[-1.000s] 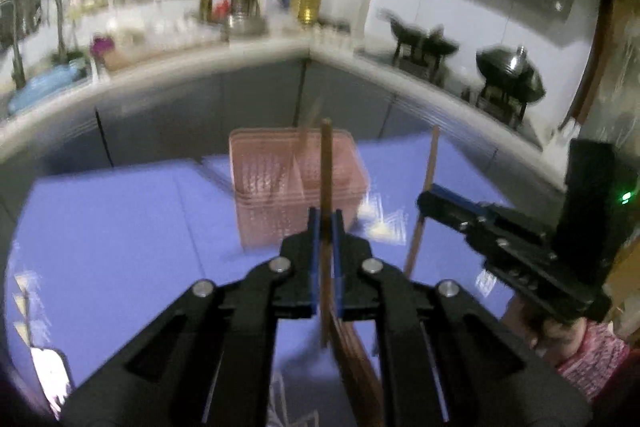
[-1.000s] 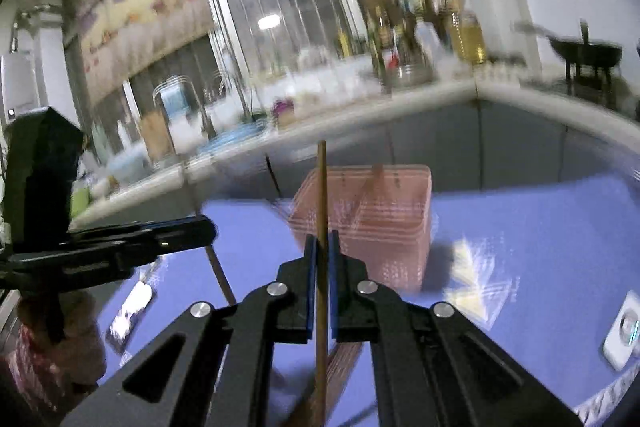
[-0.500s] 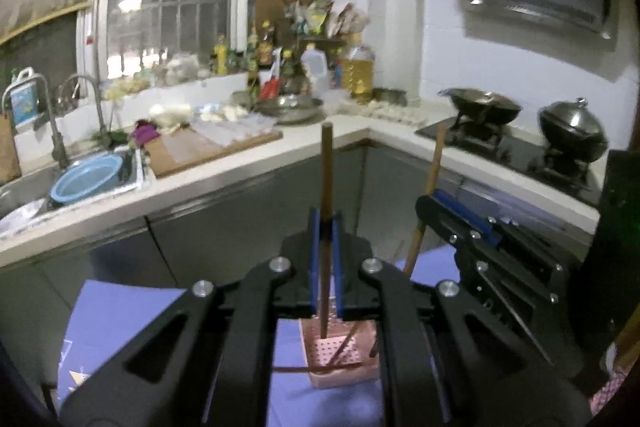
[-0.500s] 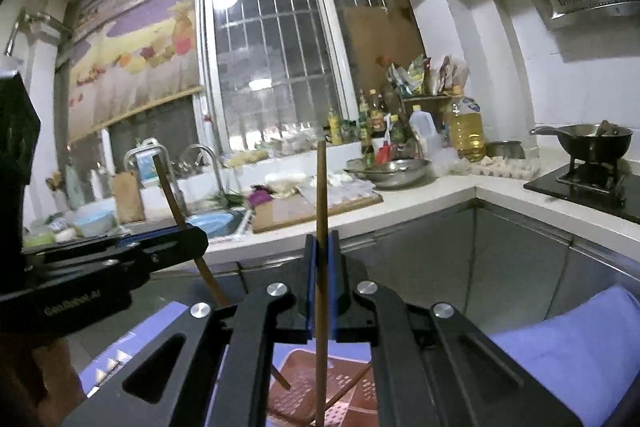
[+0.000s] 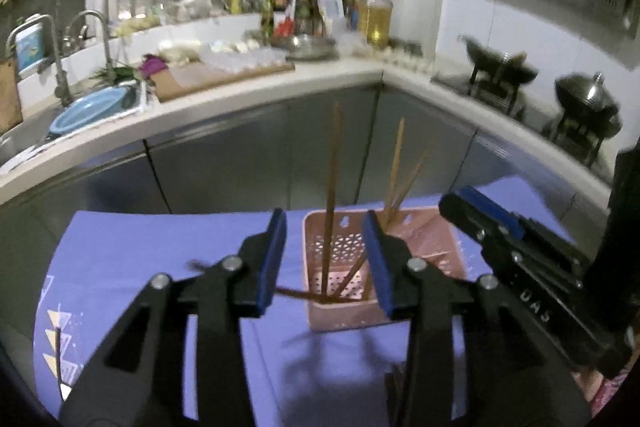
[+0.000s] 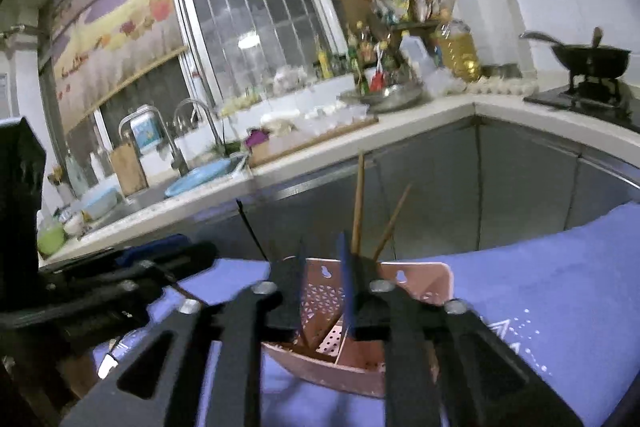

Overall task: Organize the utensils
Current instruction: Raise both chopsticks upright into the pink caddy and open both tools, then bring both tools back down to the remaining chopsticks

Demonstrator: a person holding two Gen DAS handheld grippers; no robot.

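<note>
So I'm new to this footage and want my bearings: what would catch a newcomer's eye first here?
Probably the pink basket on the purple table cover, with brown chopsticks standing in it. Right in front, the left claw is opening, its blue pads clear of the sticks. Behind runs a cluttered kitchen counter with a blue basin at the sink.

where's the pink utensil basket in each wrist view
Left wrist: the pink basket sits lower centre on the purple mat, behind the opening jaws of the left gripper, chopsticks standing in it.
Right wrist: the basket sits bottom centre, partly hidden by the opening right gripper.
Shared landmark: the yellow oil bottle on the counter.
</note>
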